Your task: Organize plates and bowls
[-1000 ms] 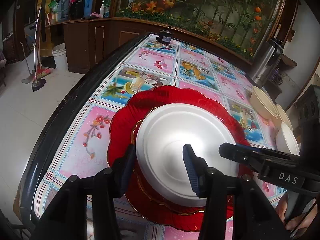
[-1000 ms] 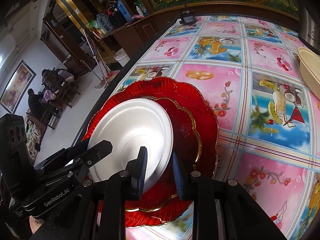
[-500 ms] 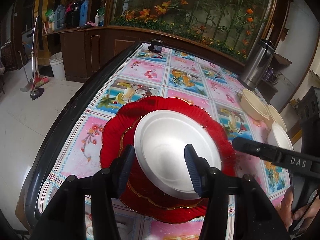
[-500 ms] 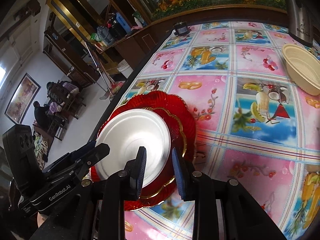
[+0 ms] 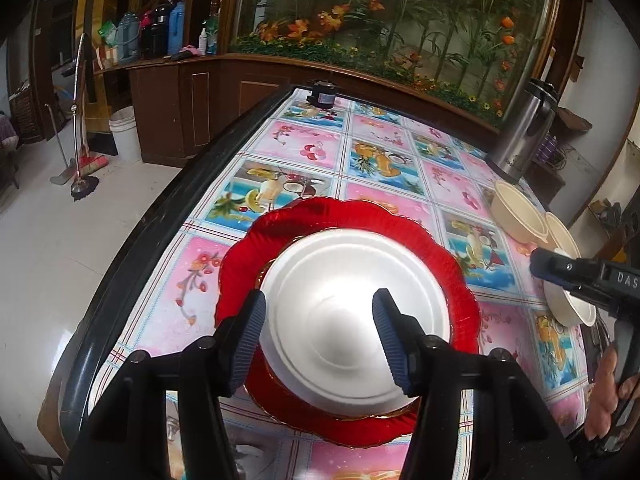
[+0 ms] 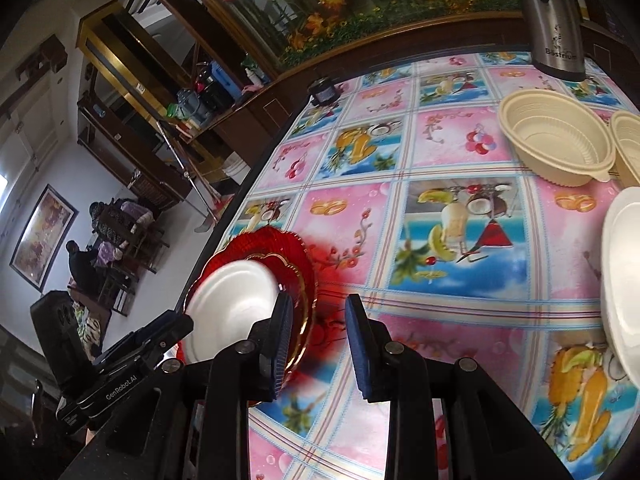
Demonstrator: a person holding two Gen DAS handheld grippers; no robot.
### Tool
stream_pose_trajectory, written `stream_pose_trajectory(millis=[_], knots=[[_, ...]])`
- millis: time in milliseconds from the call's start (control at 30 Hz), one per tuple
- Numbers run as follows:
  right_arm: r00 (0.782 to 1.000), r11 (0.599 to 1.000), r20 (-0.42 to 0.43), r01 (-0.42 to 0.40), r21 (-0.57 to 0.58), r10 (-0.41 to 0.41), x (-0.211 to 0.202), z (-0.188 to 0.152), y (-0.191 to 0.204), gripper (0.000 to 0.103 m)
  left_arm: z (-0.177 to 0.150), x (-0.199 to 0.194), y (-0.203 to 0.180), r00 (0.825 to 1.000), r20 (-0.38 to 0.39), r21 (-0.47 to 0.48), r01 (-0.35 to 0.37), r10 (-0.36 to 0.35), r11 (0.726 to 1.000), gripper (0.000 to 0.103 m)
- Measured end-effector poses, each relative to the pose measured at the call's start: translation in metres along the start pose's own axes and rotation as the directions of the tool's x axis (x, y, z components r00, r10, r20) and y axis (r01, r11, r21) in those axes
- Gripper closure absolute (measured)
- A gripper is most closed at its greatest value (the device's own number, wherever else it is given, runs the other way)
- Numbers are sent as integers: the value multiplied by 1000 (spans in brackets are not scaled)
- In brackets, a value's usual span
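Plates sit stacked near the left edge of the table [image 5: 280, 144]: a white plate [image 5: 352, 316] lies flat, face up, on a smaller gold-rimmed red plate [image 6: 302, 292], which rests on a large scalloped red plate [image 5: 348, 216]. Being round, they have no long axis to speak of; all three lie level on the fruit-patterned cloth. The left gripper [image 5: 318, 334] hangs over the near side of the white plate, its jaws opening, with the ribbed pads to either side of the plate's middle and pressing on nothing. The right gripper [image 6: 316, 344] is off to the right of the stack, over bare cloth, its jaws narrow with an empty gap between them; its left finger overlaps the stack's rim in the view, though contact cannot be told. Well to the right stand two cream ribbed bowls [image 6: 556, 140], upright and just beside each other, and nearer, a white bowl [image 6: 622, 280]. A steel kettle [image 6: 554, 20] stands behind the bowls.
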State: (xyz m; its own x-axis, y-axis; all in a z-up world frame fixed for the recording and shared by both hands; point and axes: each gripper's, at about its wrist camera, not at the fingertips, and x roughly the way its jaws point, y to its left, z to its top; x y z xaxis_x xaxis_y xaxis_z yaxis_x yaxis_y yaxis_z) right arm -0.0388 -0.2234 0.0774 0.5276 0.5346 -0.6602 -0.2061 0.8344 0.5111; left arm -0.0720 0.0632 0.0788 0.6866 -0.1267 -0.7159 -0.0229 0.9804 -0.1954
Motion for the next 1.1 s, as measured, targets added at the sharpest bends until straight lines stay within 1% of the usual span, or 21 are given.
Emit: stream_pose_trajectory(millis=[100,200,333,433,533,633,700,800,900,1033,1100], knots=[[999,999,33,32,21,-32,-14,15,-17,73,2,-6,1,1000,21,-1,-5,5,1000,45],[992,994,72,100,37,-103,-28,37,-35,73,3,-14,-6,999,37,11,21,-22,1000,44],[971,975,108,204,91,-214,-35,79,-67,64,3,-19,-31,997,44,80,64,-68,995,44],[953,950,93,273,151,-288,-25,109,-99,64,1,-20,-47,994,35,122,97,-102,988,43],[962,939,21,263,224,-274,0,131,-137,64,-2,-16,-62,992,17,155,121,-126,980,43],[973,935,-43,230,271,-227,25,139,-160,64,-5,-8,-71,990,-13,174,138,-137,975,43],[970,925,-59,242,292,-235,31,136,-167,64,-6,-6,-75,990,-21,182,143,-141,973,43],[983,939,-81,182,292,-165,36,130,-164,64,-6,-3,-76,990,-27,183,141,-139,973,43],[981,953,-123,176,249,-149,32,116,-147,63,-5,-3,-77,989,-31,176,149,-146,973,43],[972,980,-213,132,150,-98,26,79,-115,61,-6,-6,-77,987,-36,170,160,-157,972,43],[961,991,-264,110,75,-87,17,48,-94,59,-6,-5,-78,986,-44,167,166,-161,972,43]])
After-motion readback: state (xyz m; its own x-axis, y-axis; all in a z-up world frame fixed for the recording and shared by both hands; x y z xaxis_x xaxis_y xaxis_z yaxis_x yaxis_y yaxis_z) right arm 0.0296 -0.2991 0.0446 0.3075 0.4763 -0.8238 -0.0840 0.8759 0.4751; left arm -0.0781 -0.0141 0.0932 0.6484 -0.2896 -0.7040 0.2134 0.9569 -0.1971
